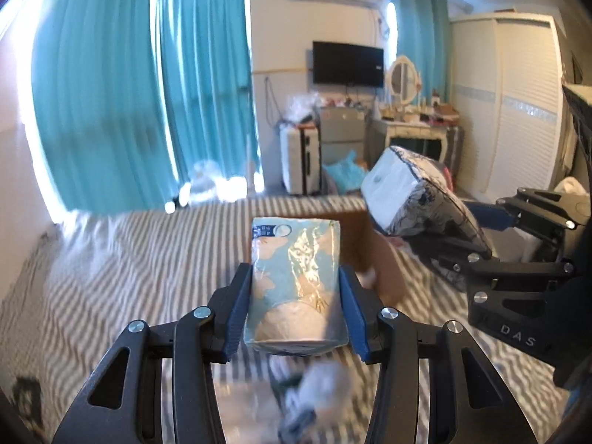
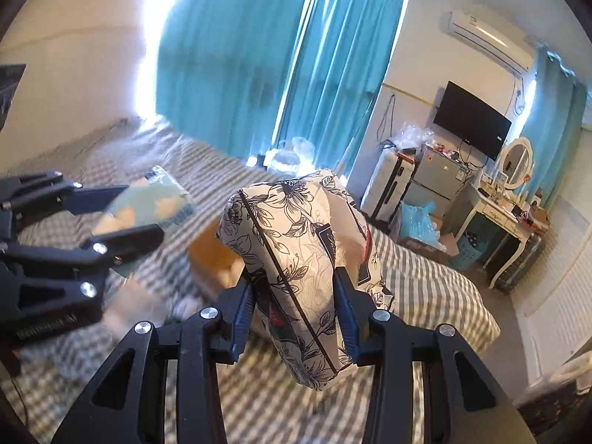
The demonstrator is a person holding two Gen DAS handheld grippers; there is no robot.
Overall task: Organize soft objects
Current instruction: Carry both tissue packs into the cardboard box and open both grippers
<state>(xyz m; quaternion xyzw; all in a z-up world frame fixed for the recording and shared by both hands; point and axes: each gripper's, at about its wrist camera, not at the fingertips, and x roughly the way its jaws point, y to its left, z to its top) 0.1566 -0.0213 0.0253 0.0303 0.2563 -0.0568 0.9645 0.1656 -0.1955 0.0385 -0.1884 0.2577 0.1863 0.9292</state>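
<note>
A light-blue tissue pack (image 1: 296, 285) is clamped between the blue pads of the left gripper (image 1: 296, 296), held lengthwise along the fingers and raised above the striped bed (image 1: 122, 259). A floral tissue pack (image 2: 299, 277), wrapped in black-and-white flower print, is clamped in the right gripper (image 2: 296, 307), standing tilted between the pads with its upper end leaning away from the camera; it too is held above the bed (image 2: 425, 285).

A brown cardboard box (image 1: 373, 251) is seen on the bed, just beyond the blue pack in the left view and partly hidden behind both packs. In the right view the box (image 2: 211, 255) lies between the two grippers, with the left gripper (image 2: 137, 218) and its blue pack (image 2: 148, 203) to the box's left. In the left view the floral pack (image 1: 410, 192) is held above and to the right of the box by the right gripper (image 1: 492, 233).

Something pale and blurred is seen on the bed below the left gripper; what it is cannot be told.

Beyond the bed, teal curtains (image 1: 140, 85), a wall television (image 1: 347, 63) and a dressing table (image 1: 414, 129) are seen.
</note>
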